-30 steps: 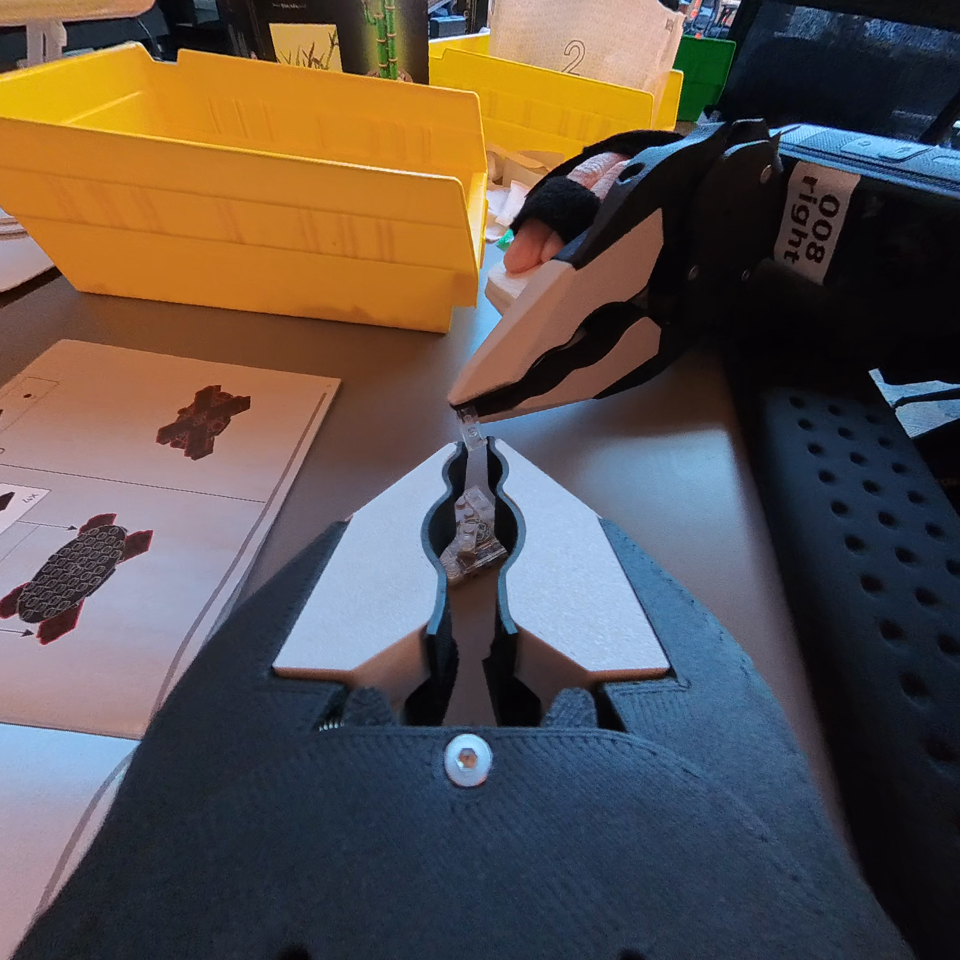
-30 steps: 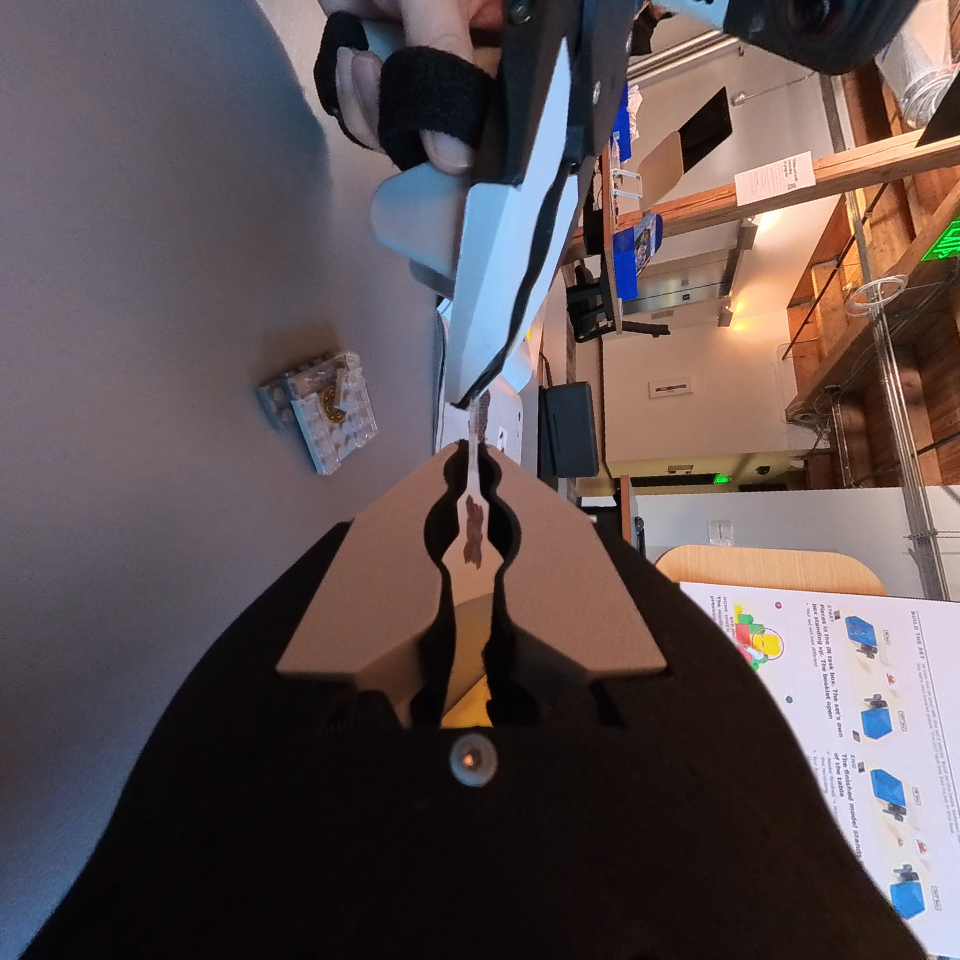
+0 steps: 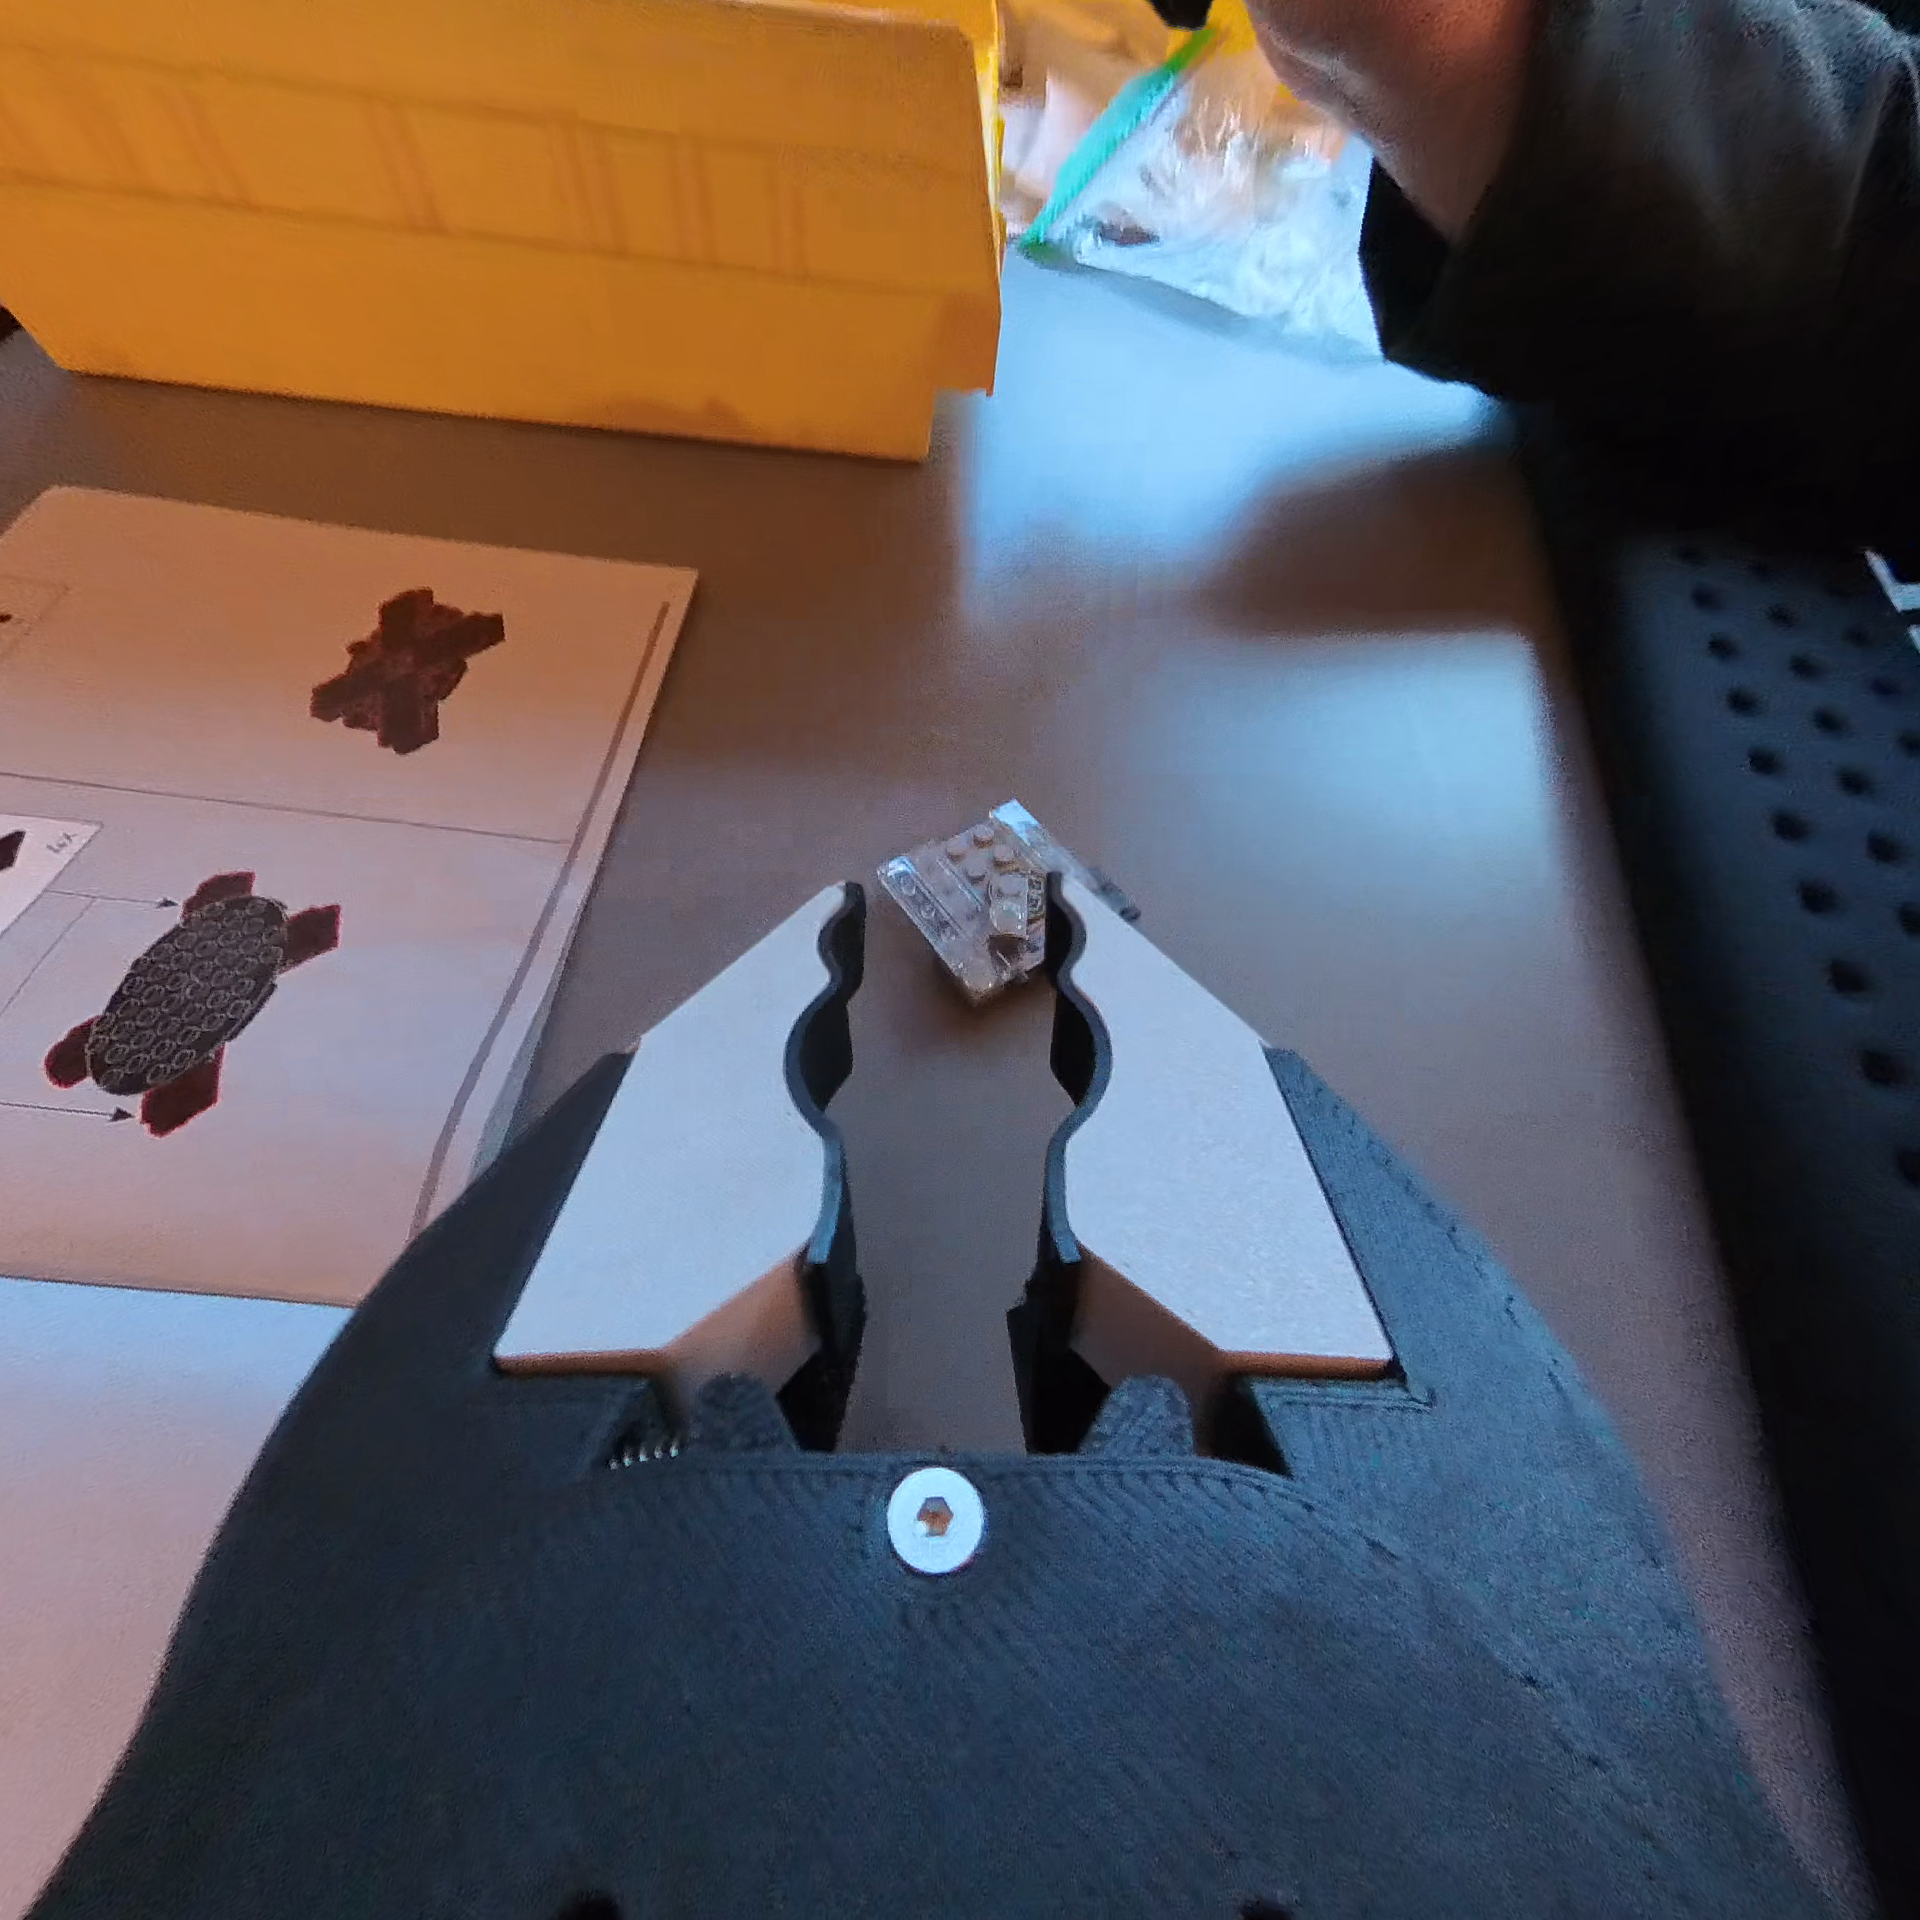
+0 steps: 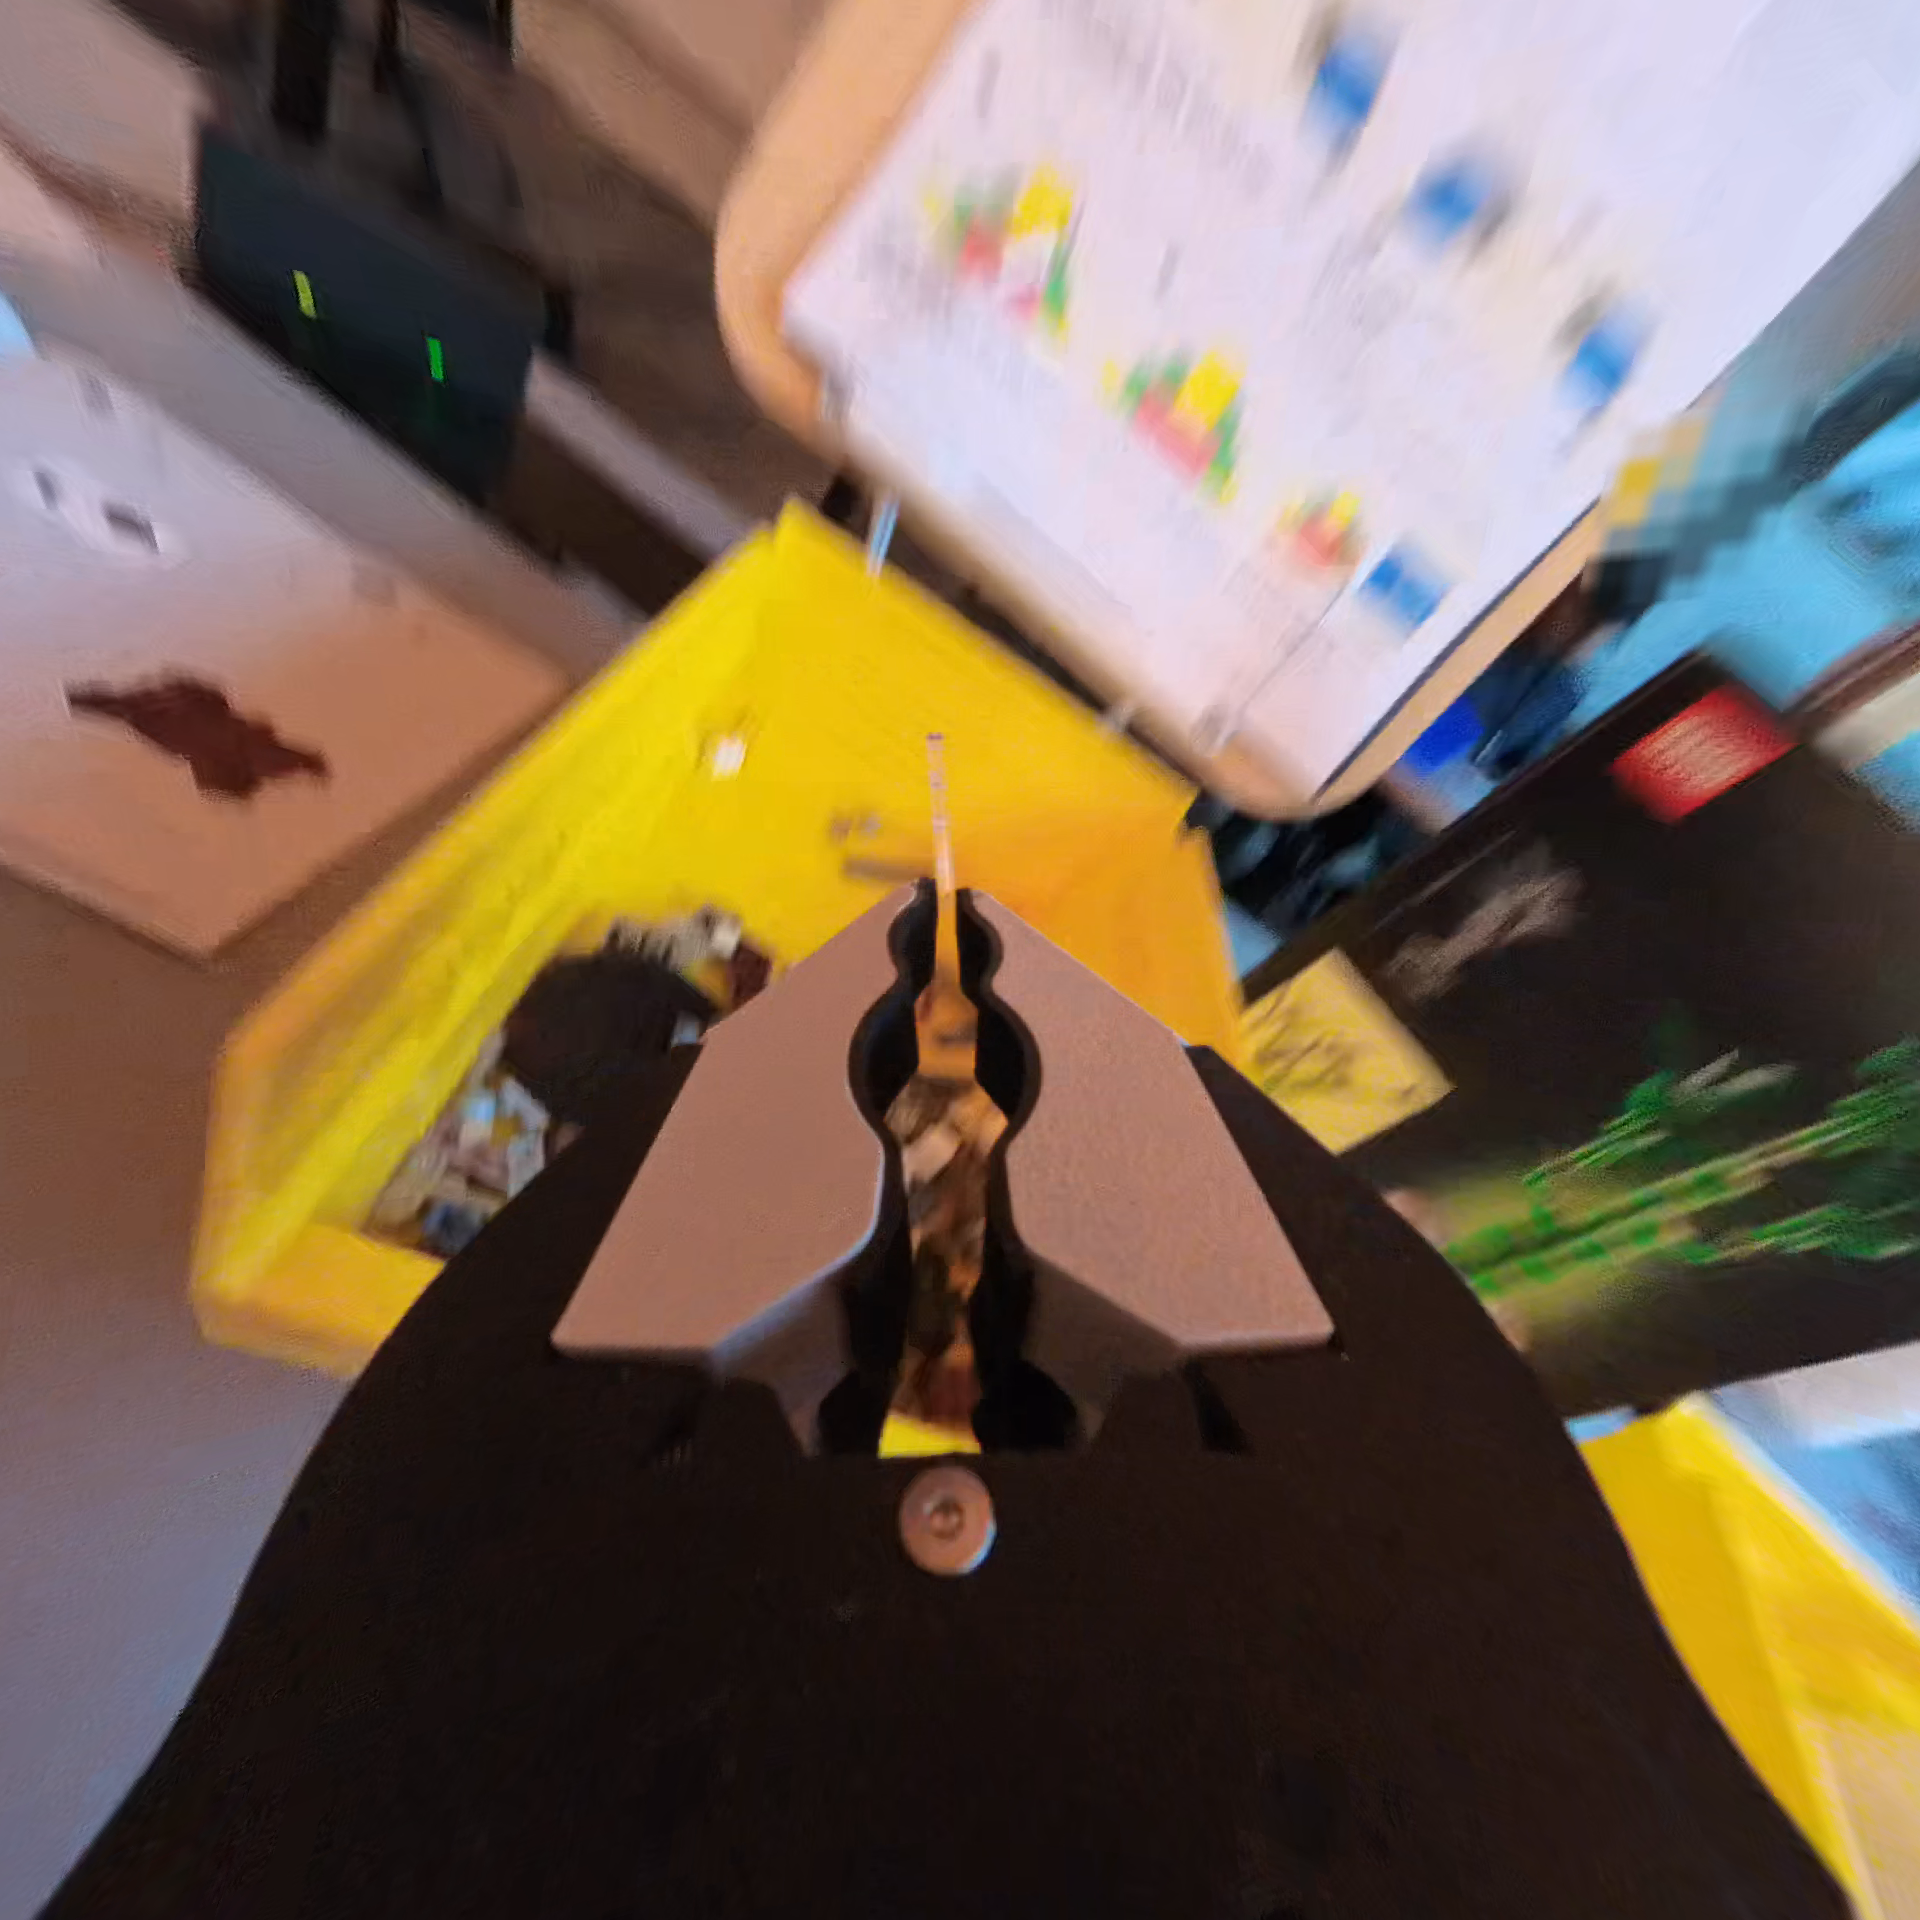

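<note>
left claw (image 3: 951,935) released, straddling a clear studded piece (image 3: 975,902) flat on the worktop (image 3: 1299,727); right claw (image 4: 938,896) clenched on a thin clear strip (image 4: 938,810) above a yellow bin (image 4: 665,748), view blurred.

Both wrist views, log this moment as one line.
left gripper: open, over clear brick assembly on table | right gripper: shut on thin clear strip, above yellow bin

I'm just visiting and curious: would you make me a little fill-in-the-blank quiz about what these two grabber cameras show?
1. The left gripper has its fingers ____.
2. The small clear brick assembly lies on the ____.
3. The right gripper pinches a thin clear strip above a bin coloured ____.

Missing words: open; table; yellow
</note>
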